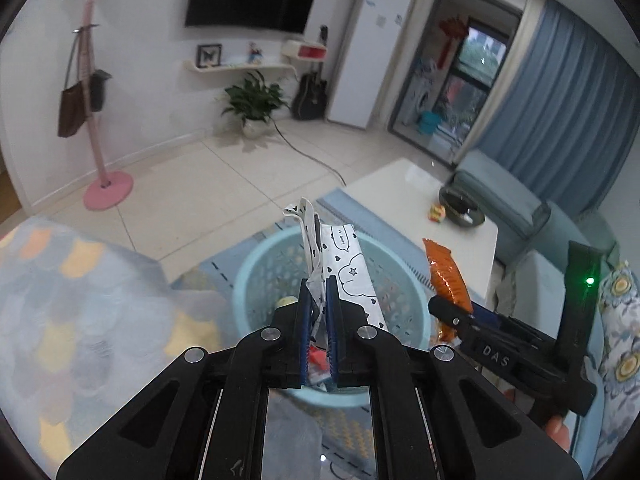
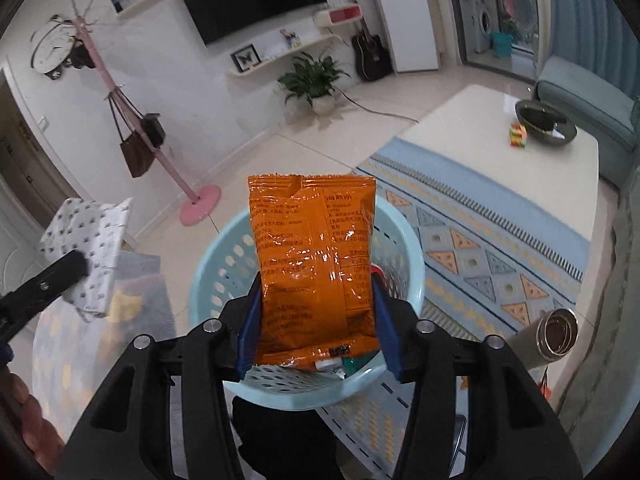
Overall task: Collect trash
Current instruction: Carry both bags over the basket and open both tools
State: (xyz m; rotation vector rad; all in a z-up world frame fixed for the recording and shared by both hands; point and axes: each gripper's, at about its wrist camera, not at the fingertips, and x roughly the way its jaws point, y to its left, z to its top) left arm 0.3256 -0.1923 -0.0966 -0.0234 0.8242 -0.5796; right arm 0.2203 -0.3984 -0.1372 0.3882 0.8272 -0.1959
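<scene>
The left gripper (image 1: 320, 284) has its jaws clenched on a white printed wrapper (image 1: 348, 268), which stands up between the blue pads (image 1: 331, 320). The right gripper (image 2: 316, 300) grasps an orange snack packet (image 2: 316, 256) by its two side edges, with the packet's printed face toward the right wrist camera. Both items are held above a light blue perforated basket (image 2: 404, 264), which stands on a patterned rug (image 2: 480, 240). Small pieces of trash (image 1: 318, 358) lie at the bottom of the basket. In the left wrist view, the orange snack packet appears just right of the basket rim. A white low table (image 2: 480, 128) stands beyond the rug and bears a dark bowl (image 2: 544, 122) and a small coloured cube (image 2: 518, 135) just beside it. A metal cup (image 2: 556, 334) lies on its side near the right gripper.
</scene>
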